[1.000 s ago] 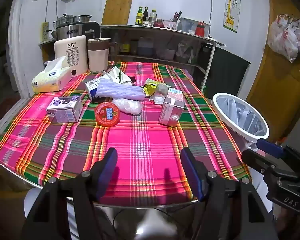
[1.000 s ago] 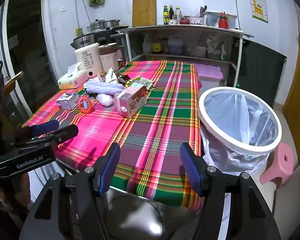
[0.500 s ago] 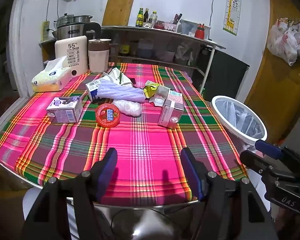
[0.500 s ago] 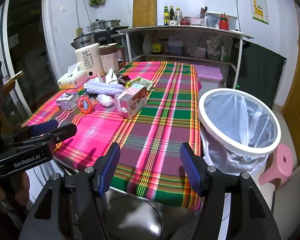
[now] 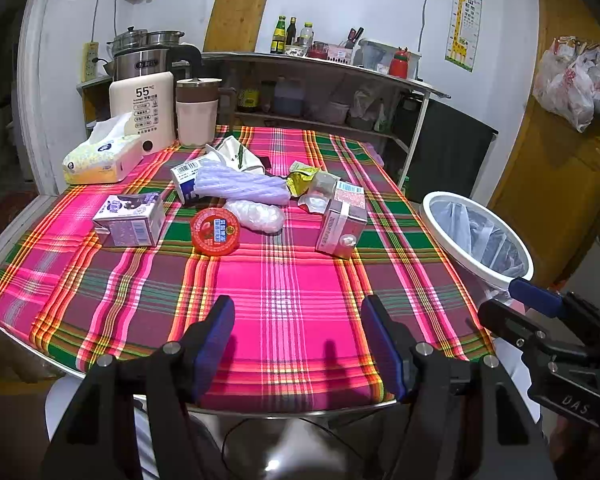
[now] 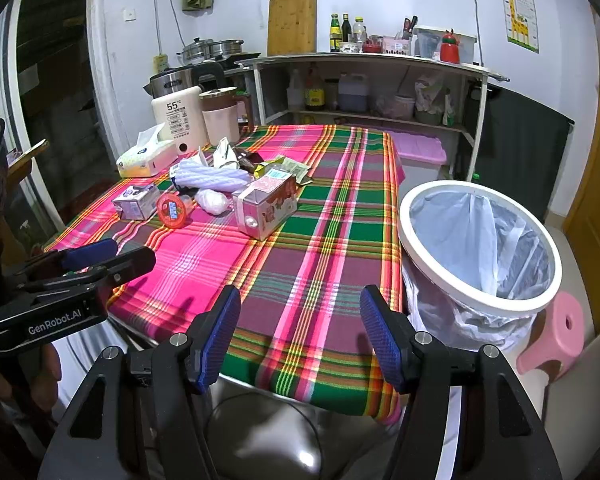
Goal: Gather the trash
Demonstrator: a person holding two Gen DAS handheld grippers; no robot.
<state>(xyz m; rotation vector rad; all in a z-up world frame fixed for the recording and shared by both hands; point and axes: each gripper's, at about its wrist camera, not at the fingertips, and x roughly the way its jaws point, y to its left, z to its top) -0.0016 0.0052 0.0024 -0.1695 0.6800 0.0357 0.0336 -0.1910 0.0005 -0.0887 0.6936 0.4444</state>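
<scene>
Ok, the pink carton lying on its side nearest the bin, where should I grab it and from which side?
Take the pink carton across its two long side faces, coming from above and in front with the right hand-held gripper, which is open and on the bin side. The carton lies flat with its end face toward you and nothing against its sides, so the long flat faces look like the easiest pinch.

The left gripper (image 5: 298, 344) is a black frame with two angled arms, each carrying silver round screw heads and ending in a blue, finely textured pad (image 5: 214, 344). Seen from the right wrist camera, its side bears white "GenRobot.AI" lettering. The right gripper (image 6: 300, 336) has the same build: black arms, silver screws, blue ribbed pads (image 6: 380, 340). From the left wrist camera, its black housing shows pale "DAS" lettering.
</scene>
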